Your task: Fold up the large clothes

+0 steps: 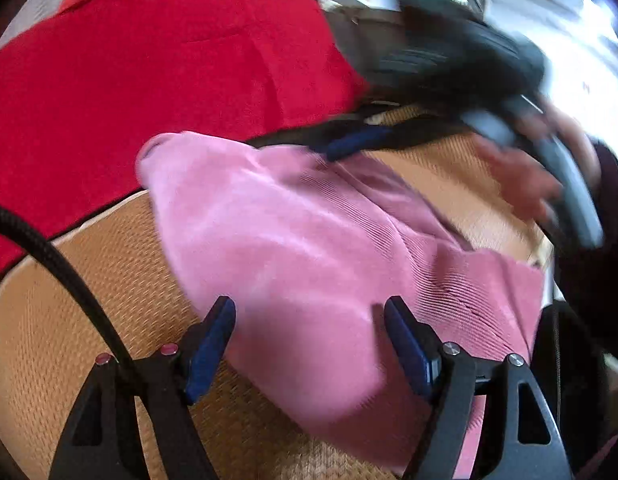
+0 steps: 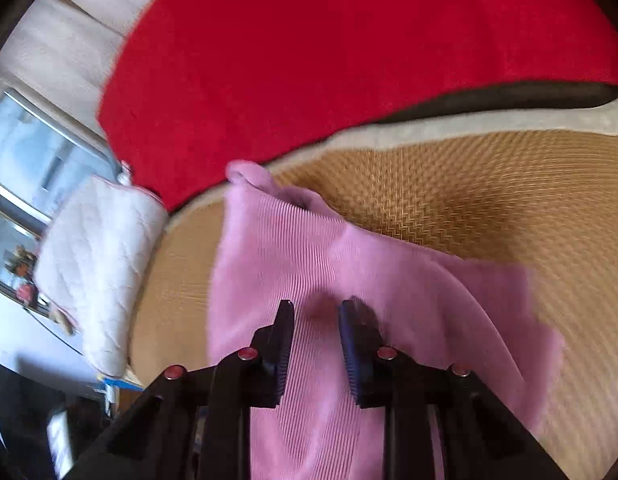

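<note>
The pink ribbed knit garment (image 1: 309, 240) lies rumpled on a woven straw mat (image 1: 69, 320), one corner reaching the mat's far edge beside a red fleece blanket (image 1: 149, 60). The left gripper (image 1: 309, 320) hangs over it, jaws wide apart and holding nothing. The right gripper (image 2: 315, 320) has narrower jaws — cloth between them, though a firm pinch cannot be told. A white quilted pillow (image 2: 97, 260) sits at the mat's side.

Pink ribbed garment (image 2: 309, 248) rumpled on mat
</note>
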### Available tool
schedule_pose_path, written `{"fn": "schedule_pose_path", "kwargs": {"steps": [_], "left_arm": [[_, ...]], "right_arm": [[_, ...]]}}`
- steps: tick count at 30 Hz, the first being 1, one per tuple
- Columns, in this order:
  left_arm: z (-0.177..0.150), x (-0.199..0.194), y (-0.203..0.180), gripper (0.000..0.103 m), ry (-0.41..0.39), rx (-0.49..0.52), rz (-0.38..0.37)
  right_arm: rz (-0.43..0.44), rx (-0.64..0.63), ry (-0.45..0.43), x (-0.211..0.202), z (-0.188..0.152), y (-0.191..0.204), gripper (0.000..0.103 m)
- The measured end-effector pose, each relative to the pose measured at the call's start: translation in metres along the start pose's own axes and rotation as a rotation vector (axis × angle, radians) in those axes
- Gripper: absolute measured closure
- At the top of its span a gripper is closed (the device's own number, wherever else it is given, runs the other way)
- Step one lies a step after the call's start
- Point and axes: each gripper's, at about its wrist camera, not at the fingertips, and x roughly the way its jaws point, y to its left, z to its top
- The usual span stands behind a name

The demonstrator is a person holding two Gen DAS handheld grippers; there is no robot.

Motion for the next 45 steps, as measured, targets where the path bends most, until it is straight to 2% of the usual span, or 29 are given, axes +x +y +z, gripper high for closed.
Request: {"fn": "schedule_pose_path", "kwargs": {"steps": [1, 4, 8, 11, 13, 14, 17, 21, 23, 25, 26, 29, 32, 33, 34, 35, 41, 45], "left_arm": [[0.000, -0.008, 0.006, 0.026, -0.011, -0.020, 0.014], [0.000, -0.021, 0.020, 0.026, -0.045, -0.054, 0.066], [-0.002, -0.010, 0.022, 0.026, -0.012, -0.086, 0.093], [-0.007, 0.016, 0.014, 0.025, 0.064, -0.043, 0.159], [-0.007, 0.026, 0.011, 0.023, 0.083, -0.060, 0.135], [-0.005, 0.028, 0.012, 0.023, 0.085, -0.066, 0.129], [-0.001, 0.027, 0.010, 0.023, 0.078, -0.070, 0.138], [0.004, 0.017, 0.010, 0.024, 0.043, -0.066, 0.154], [0.005, 0.007, 0.007, 0.024, 0.015, -0.055, 0.161], [0.008, 0.005, 0.006, 0.024, 0.000, -0.059, 0.152], [0.009, 0.006, 0.007, 0.024, 0.007, -0.065, 0.153], [0.006, 0.023, 0.010, 0.020, 0.063, -0.082, 0.172], [0.002, 0.035, 0.011, 0.013, 0.081, -0.116, 0.187], [0.003, 0.038, 0.010, 0.013, 0.081, -0.119, 0.185], [0.004, 0.040, 0.010, 0.012, 0.079, -0.120, 0.186], [0.005, 0.042, 0.009, 0.011, 0.080, -0.120, 0.189], [0.009, 0.046, -0.005, 0.011, 0.069, -0.071, 0.246], [0.008, 0.045, -0.006, 0.011, 0.062, -0.070, 0.264]], "right_arm": [[0.003, -0.044, -0.026, -0.021, -0.013, 0.010, 0.075], [-0.008, -0.138, -0.029, -0.055, -0.044, 0.038, 0.075], [0.000, -0.217, -0.003, -0.076, -0.094, 0.059, 0.075], [-0.072, -0.207, 0.085, -0.053, -0.127, 0.046, 0.076], [-0.151, -0.160, 0.161, -0.021, -0.147, 0.019, 0.077], [-0.152, -0.141, 0.158, -0.011, -0.152, 0.009, 0.079], [-0.123, -0.120, 0.123, -0.018, -0.153, 0.004, 0.079], [-0.096, -0.095, 0.145, -0.047, -0.146, 0.011, 0.079], [-0.049, -0.086, 0.065, -0.070, -0.131, 0.017, 0.076], [-0.083, -0.100, -0.026, -0.086, -0.115, 0.020, 0.076], [-0.131, -0.110, -0.071, -0.090, -0.105, 0.020, 0.076], [-0.179, -0.083, -0.120, -0.080, -0.079, 0.009, 0.076], [-0.216, -0.007, -0.063, -0.040, -0.063, -0.021, 0.076], [-0.214, 0.019, -0.030, -0.024, -0.062, -0.033, 0.076], [-0.189, 0.029, -0.044, -0.016, -0.062, -0.040, 0.075], [-0.156, 0.020, -0.101, -0.018, -0.063, -0.044, 0.076], [-0.204, 0.006, -0.079, -0.043, -0.068, -0.026, 0.076], [-0.159, 0.019, -0.110, -0.078, -0.085, -0.008, 0.075]]}}
